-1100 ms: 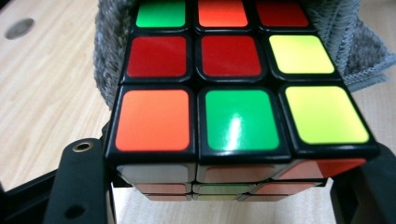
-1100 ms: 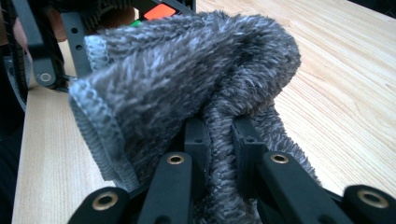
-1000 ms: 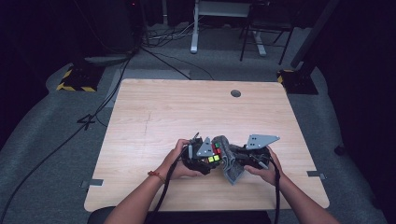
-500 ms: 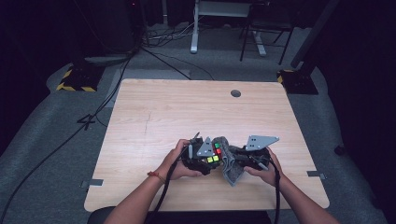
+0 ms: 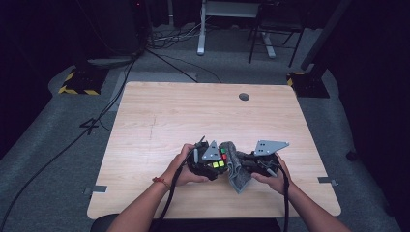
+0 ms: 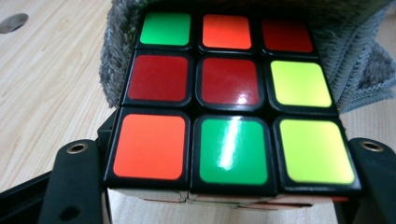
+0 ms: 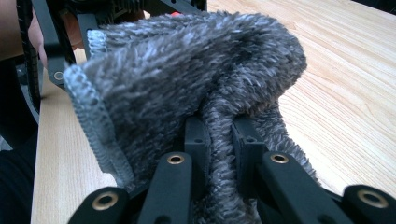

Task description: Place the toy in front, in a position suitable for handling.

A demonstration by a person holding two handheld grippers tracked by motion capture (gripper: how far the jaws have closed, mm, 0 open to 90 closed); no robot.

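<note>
From the high view, one wooden table [image 5: 159,125] carries the whole job near its front edge; the left gripper [image 5: 209,163] holds one puzzle cube [image 5: 218,160] and the right gripper [image 5: 245,164] brings one grey cloth [image 5: 236,169] against the cube's right side; cube and cloth touch, both just above the tabletop between the two hands. My reading is that the wiping is under way rather than finished: the cloth sits on one flank of the cube, and the other faces are uncovered.

In the left gripper view, the cube [image 6: 229,98] sits squarely between the two black jaws, which press on its lower sides, so the tongs are closed on it at cube width; nine stickers show on the facing side, three red, two orange, two green and two yellow; the cloth [image 6: 359,60] wraps behind the top and the right of the cube, its fringe also showing at the upper left.

In the right gripper view, the jaws are pinched nearly together on a fold of the cloth [image 7: 187,88], held tight; the shaggy pile bulges forward toward the left gripper [image 7: 56,51] beyond; what is left, as I judge it, is to rub the remaining faces and then set both things down.
</note>
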